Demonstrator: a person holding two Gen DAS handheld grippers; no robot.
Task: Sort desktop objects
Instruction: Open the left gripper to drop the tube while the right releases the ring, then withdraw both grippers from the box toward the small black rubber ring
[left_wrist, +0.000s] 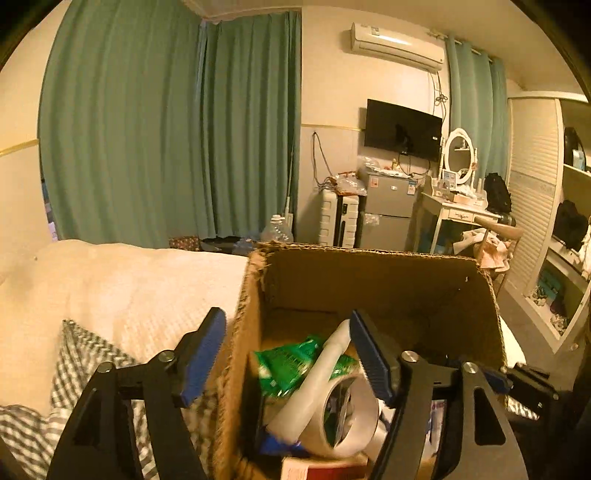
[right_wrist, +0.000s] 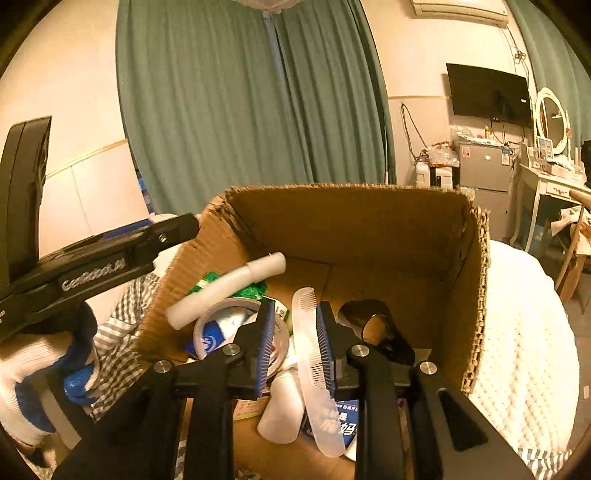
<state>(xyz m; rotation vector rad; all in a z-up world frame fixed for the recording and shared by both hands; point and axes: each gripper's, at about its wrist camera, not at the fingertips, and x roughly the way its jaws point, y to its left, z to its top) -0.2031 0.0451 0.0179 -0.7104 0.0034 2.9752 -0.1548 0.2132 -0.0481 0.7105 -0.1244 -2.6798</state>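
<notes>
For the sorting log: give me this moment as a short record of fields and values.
setting: cardboard box on a bed with a white blanket
left gripper: open, empty, straddling the box's left wall
right gripper: inside the box, a clear comb between its fingers, contact not clear
box contents: tape roll, white tube, green packet, blue carton, dark sunglasses
hand: left, in a white and blue glove
</notes>
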